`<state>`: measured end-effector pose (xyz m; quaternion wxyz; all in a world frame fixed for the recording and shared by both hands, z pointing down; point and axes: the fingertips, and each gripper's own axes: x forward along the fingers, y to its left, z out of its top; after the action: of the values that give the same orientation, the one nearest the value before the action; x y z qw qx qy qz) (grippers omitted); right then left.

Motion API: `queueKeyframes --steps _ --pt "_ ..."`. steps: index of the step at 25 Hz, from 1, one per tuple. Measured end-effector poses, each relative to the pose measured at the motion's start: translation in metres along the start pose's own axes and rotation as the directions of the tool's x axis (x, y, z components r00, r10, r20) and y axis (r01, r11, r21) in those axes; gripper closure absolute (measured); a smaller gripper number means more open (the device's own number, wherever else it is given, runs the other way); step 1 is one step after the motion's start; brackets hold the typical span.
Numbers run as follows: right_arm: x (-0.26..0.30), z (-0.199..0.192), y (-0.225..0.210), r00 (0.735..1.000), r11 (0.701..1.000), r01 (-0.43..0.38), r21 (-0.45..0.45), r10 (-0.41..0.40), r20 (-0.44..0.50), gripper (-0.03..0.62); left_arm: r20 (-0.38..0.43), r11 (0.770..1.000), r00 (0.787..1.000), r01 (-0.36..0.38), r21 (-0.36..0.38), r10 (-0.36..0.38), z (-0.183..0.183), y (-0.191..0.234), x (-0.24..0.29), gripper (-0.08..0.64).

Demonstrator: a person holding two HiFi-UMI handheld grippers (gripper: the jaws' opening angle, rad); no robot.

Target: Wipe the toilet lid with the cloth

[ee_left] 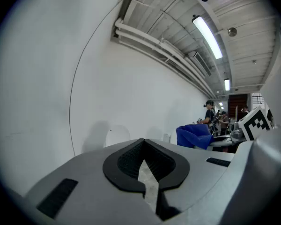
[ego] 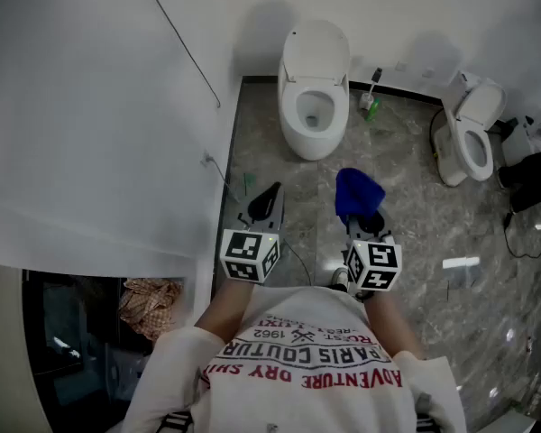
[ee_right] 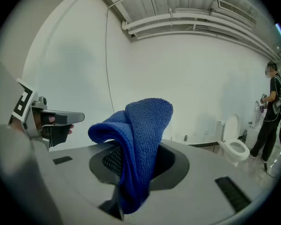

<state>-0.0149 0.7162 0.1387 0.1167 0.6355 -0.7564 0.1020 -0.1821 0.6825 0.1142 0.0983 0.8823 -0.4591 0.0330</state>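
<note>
The right gripper (ego: pixel 368 219) pinches the cloth (ego: pixel 357 190), ready to wipe the raised lid (ego: pixel 317 43) well ahead; the left gripper (ego: pixel 265 201) is closed, empty.

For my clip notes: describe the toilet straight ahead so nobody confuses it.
Follow the white partition on the left to the back wall; the toilet stands just beside that corner. Unlike the other toilet farther right, it faces the person squarely.
</note>
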Motion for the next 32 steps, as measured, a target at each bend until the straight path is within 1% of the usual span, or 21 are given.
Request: queueKeyframes --steps 9,18,26,32 --pt "-0.001 -0.007 0.0 1.0 1.0 0.011 0.012 -0.011 -0.01 0.494 -0.013 1.0 1.0 0.0 -0.003 0.0 -0.006 0.002 0.002 0.554" --pt "-0.001 -0.009 -0.005 0.999 0.998 0.034 0.061 -0.034 -0.008 0.494 -0.02 1.0 1.0 0.007 -0.019 -0.008 -0.01 0.005 0.001 0.554" --pt "0.008 -0.018 0.003 0.999 0.995 0.04 0.087 -0.037 -0.035 0.494 -0.047 0.999 0.999 -0.011 -0.038 0.009 -0.017 0.027 -0.005 0.554" --pt "0.029 -0.014 0.0 0.999 0.996 0.019 0.083 -0.015 -0.043 0.494 -0.079 0.998 0.997 -0.028 -0.056 0.023 -0.026 0.039 0.006 0.554"
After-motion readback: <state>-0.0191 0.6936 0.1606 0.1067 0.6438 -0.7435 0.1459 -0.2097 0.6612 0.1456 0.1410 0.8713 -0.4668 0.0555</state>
